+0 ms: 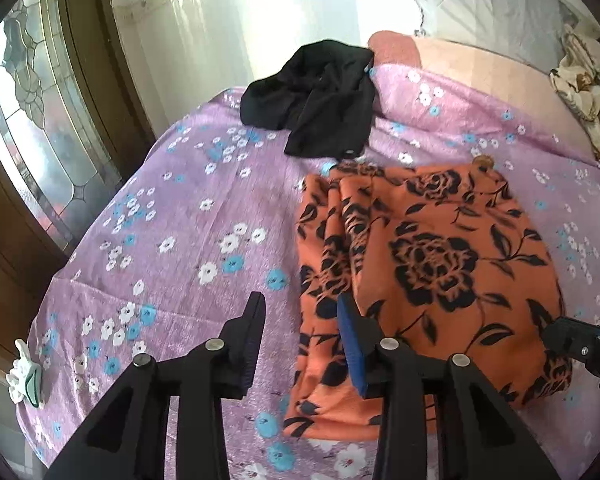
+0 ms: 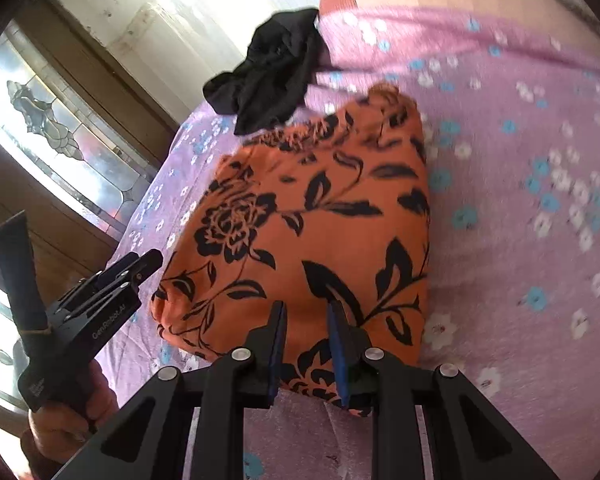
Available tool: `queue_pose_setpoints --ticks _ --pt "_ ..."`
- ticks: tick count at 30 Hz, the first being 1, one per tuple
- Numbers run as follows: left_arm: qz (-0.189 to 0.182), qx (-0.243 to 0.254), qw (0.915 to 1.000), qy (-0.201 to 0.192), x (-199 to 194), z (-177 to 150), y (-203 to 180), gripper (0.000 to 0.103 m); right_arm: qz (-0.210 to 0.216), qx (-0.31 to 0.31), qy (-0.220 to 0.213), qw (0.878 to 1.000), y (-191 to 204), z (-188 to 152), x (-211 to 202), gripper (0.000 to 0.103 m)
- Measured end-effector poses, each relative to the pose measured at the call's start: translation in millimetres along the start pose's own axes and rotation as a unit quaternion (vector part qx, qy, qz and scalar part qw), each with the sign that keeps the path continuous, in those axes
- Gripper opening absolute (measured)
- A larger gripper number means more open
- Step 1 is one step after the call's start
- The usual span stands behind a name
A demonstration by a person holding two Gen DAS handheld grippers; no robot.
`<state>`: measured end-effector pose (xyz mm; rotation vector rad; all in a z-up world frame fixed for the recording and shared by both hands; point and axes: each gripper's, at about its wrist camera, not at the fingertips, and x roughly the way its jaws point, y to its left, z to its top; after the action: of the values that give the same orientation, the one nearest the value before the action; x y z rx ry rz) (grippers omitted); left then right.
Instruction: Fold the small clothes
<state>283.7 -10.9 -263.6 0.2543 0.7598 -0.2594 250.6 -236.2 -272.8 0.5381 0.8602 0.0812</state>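
Through the left wrist camera we see the left gripper (image 1: 300, 320) with its jaws apart and nothing between them: one finger hangs over the bare purple floral bedspread (image 1: 172, 240), the other just over the near left edge of the orange floral garment (image 1: 432, 264). That garment lies partly folded at about two o'clock from the claw, its long axis running from six to twelve, with a narrower doubled strip down its left side. A crumpled black garment (image 1: 316, 100) sits well beyond at twelve o'clock, and the tip of the other tool shows at four o'clock. Through the right wrist camera the right gripper (image 2: 306, 312) hovers over the garment's near hem with its jaws narrowly parted; we cannot tell whether the pads pinch any cloth (the orange fabric shows in the gap but may lie beneath). The left tool, held in a hand (image 2: 66, 420), stands at nine o'clock, just beside the cloth's left edge. We judge the near hem closest to the right claw, so the next fold away towards twelve probably starts there.
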Motion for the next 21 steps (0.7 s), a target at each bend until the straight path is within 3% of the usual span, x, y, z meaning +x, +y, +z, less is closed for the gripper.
queue_pose_setpoints --ticks 8,16,21 --pt "-0.011 -0.003 0.9999 -0.013 -4.0 3.6 -10.7 0.038 -0.008 0.015 -0.026 1.000 -8.2 2.5 -12.4 0.025" --pt "-0.008 0.007 0.9999 0.007 12.8 0.2 -19.7 0.038 0.011 0.045 0.013 0.999 -24.5 -0.7 12.1 0.025" --pt "-0.005 0.028 0.9993 0.023 26.4 -4.9 -28.7 0.045 0.015 0.044 0.016 0.999 -24.7 -1.0 13.4 0.025"
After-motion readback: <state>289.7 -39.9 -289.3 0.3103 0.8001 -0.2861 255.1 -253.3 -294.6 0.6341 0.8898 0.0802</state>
